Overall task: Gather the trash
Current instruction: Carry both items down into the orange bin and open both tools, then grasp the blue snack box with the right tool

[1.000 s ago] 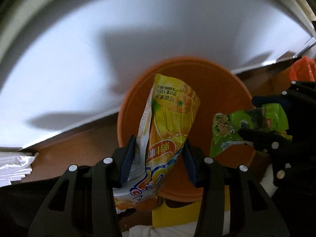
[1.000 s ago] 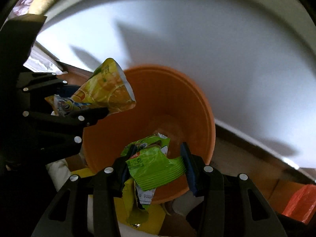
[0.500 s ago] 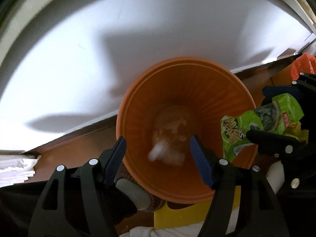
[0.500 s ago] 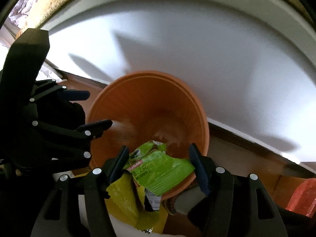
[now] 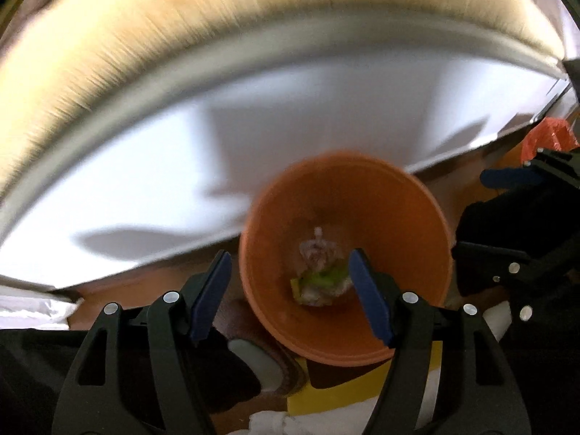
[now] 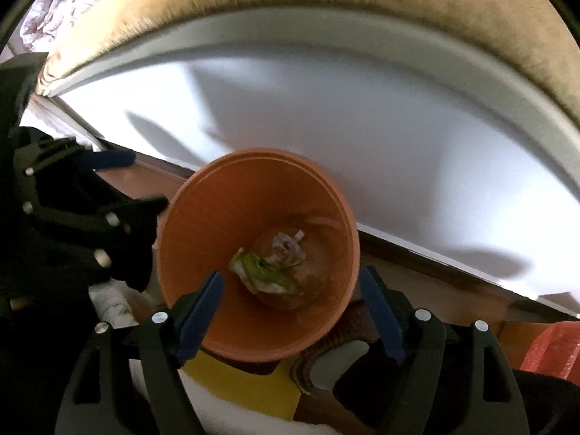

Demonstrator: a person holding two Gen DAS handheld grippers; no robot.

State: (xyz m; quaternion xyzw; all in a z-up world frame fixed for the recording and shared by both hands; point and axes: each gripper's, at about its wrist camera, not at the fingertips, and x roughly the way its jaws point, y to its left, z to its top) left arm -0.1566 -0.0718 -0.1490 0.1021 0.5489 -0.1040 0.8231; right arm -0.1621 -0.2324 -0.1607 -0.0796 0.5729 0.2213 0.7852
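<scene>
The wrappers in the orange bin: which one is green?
In the orange bin, the green wrapper lies toward the left of the bottom in the right wrist view. The other piece, beside it, is pale and whitish.

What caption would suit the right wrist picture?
Right gripper opening, empty, above the orange bin with wrappers at its bottom.

Dim foreground, bright white wall, soft shadows, motion blur, fisheye-warped edges

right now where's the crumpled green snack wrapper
The crumpled green snack wrapper lies at the bottom of the round orange plastic bin, beside a pale crumpled wrapper, seen low and central in both wrist views.
</scene>
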